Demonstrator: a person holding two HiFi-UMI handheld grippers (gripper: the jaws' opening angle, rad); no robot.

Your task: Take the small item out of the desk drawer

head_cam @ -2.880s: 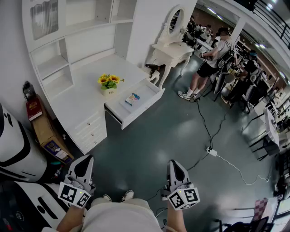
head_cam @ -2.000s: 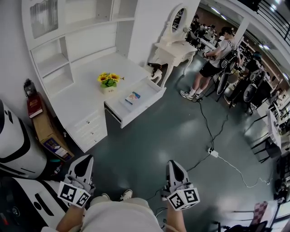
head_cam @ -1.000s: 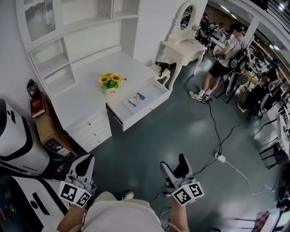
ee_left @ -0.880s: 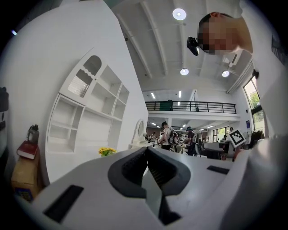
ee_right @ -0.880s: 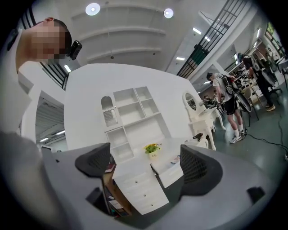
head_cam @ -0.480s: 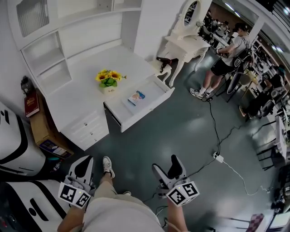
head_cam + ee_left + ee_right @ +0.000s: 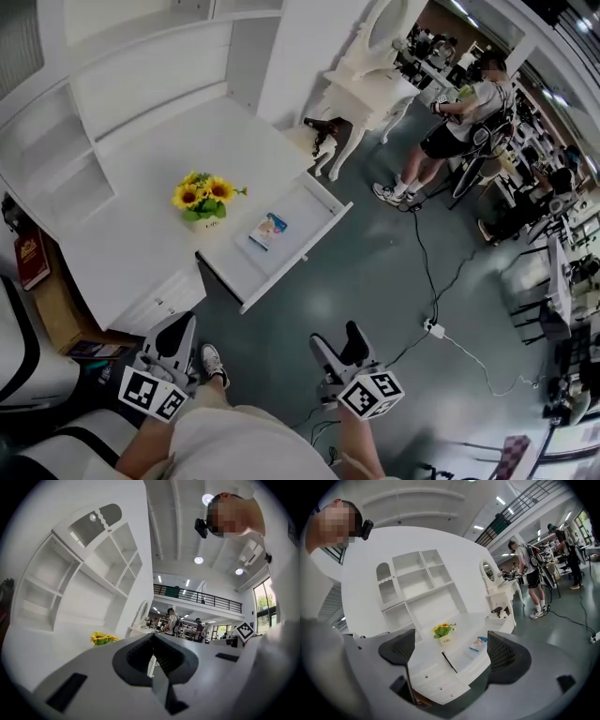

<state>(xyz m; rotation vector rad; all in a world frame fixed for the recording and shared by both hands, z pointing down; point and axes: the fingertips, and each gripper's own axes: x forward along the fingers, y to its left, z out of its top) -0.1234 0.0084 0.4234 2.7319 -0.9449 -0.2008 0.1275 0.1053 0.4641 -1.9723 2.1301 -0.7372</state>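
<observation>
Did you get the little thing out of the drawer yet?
Not yet. Done: the desk drawer stands pulled open. In hand: nothing. The left gripper has its jaws together, the right gripper has them apart, and both are empty and well short of the white desk. Left to do: reach in, grip the small blue packet lying in the drawer, and lift it out.

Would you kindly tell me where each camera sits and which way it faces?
Head view: on the person's head, facing steeply down at the white desk and open drawer; left gripper, right gripper and legs show below.
Left gripper view: on the left gripper, facing along shut jaws toward the shelves; person's torso at right.
Right gripper view: on the right gripper, facing between parted jaws at the desk; person's body at left.
Shared: sunflowers in all three; small item in head and right gripper views.
</observation>
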